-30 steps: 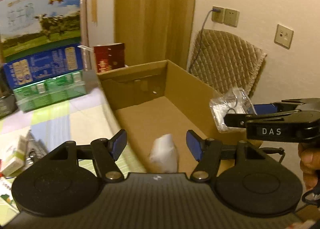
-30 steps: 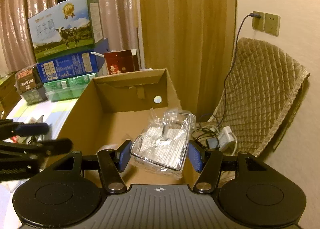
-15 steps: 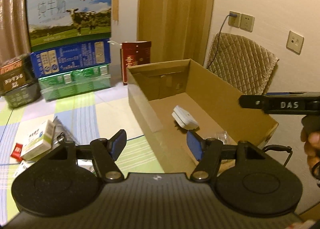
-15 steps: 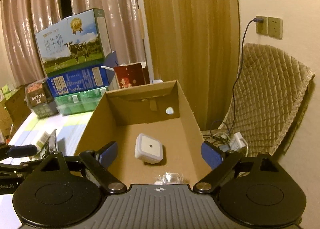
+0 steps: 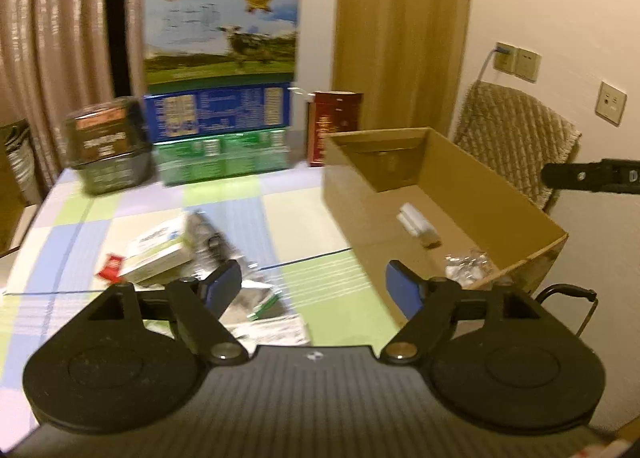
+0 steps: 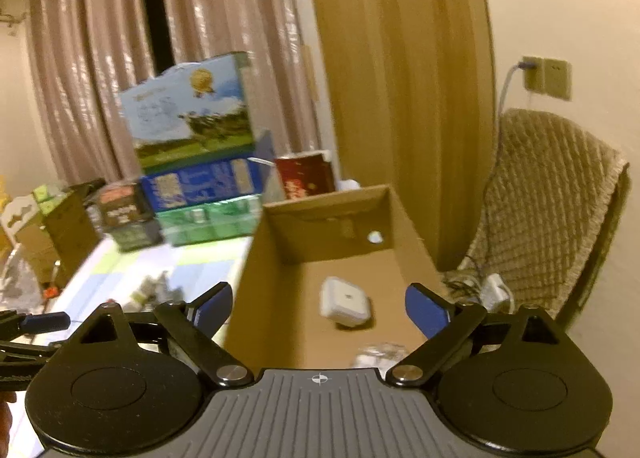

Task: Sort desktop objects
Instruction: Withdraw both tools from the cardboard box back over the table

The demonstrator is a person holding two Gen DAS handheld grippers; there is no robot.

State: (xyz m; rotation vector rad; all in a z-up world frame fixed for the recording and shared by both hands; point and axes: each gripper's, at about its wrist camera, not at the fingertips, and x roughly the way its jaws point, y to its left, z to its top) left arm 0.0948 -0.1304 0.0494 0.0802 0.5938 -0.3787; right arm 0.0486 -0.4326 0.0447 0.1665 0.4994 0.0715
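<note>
Labels too blurred to read, cow-print carton [image 5: 222, 32], cardboard box [image 5: 472, 182] w/ white adapter [image 6: 344, 302]

Pinkish curtains [image 6: 80, 90] hung behind a wooden door panel [image 5: 400, 38]. A quilted chair cover [image 6: 552, 210] draped beside the wall, below a socket [image 6: 546, 76] with a cable plugged in.

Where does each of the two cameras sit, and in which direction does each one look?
Left wrist: on the left gripper, open, facing the table with small items and the cardboard box; the right gripper's tip enters at right.
Right wrist: on the right gripper, open, above the box's near end, facing along it toward the curtains; the left gripper's tip shows at left.
Shared: box, white device, stacked cartons, chair.
</note>
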